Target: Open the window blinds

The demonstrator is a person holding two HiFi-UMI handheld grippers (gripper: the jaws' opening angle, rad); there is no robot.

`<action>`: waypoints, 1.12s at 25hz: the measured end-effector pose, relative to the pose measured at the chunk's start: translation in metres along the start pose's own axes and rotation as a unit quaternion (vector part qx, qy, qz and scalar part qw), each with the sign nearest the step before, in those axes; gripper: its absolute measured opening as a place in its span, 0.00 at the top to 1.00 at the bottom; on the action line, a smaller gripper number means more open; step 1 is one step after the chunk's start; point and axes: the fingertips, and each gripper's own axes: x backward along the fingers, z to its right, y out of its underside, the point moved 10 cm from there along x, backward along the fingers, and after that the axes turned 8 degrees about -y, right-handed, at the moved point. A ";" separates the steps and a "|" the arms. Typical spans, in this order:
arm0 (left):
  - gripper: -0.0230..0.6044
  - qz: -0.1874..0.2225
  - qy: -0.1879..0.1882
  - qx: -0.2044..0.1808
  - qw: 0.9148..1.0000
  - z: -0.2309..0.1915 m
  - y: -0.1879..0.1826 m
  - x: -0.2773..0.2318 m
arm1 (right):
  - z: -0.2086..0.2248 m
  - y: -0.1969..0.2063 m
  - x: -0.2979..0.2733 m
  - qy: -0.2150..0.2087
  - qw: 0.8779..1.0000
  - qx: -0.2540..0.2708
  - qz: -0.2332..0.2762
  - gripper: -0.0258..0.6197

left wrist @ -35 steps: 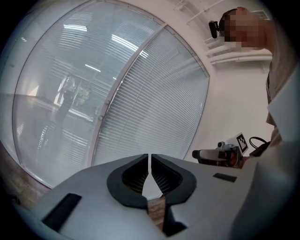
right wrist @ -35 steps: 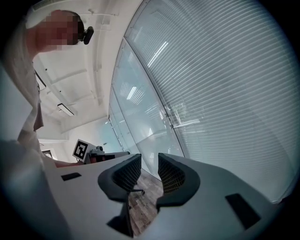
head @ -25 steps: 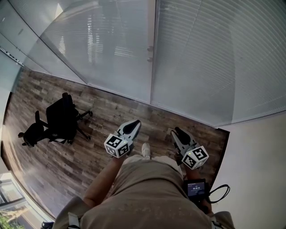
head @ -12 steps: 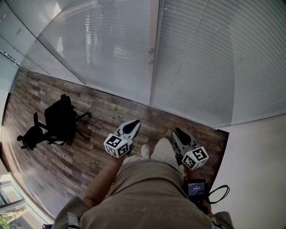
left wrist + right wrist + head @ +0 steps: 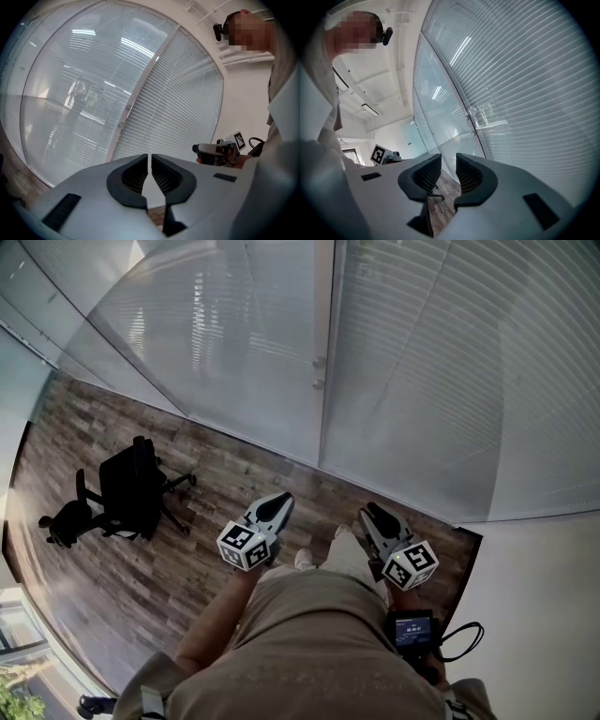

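Note:
White slatted window blinds (image 5: 450, 381) hang shut behind glass ahead of me, and a second panel (image 5: 244, 352) is to their left. A pale frame post (image 5: 321, 371) with two small knobs divides them. My left gripper (image 5: 278, 502) points level at the window, well short of it, with its jaws together and empty. In the left gripper view the left gripper (image 5: 149, 157) faces the blinds (image 5: 178, 103). My right gripper (image 5: 372, 515) is held beside it, also short of the glass. In the right gripper view the right gripper (image 5: 448, 159) has its pads slightly apart with nothing between them.
A black office chair (image 5: 131, 488) stands on the wooden floor (image 5: 112, 559) at the left. A plain white wall (image 5: 544, 615) closes off the right side. A small screen device (image 5: 412, 631) with a cable hangs at the person's waist.
The person has stepped toward the window, one foot coming forward between the grippers. Both grippers have shifted slightly with the body. Neither jaw opening has changed.

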 end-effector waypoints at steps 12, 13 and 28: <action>0.92 0.009 -0.021 0.008 1.000 0.027 -0.042 -0.079 | 0.082 -0.058 -0.014 -0.046 0.999 -0.009 0.011 0.80; 0.92 0.011 -0.023 0.010 1.000 0.030 -0.045 -0.084 | 0.088 -0.061 -0.014 -0.049 0.999 -0.009 0.010 0.80; 0.91 0.015 -0.071 0.036 0.997 0.047 -0.034 -0.123 | 0.150 -0.074 -0.013 -0.094 0.995 -0.014 -0.008 0.80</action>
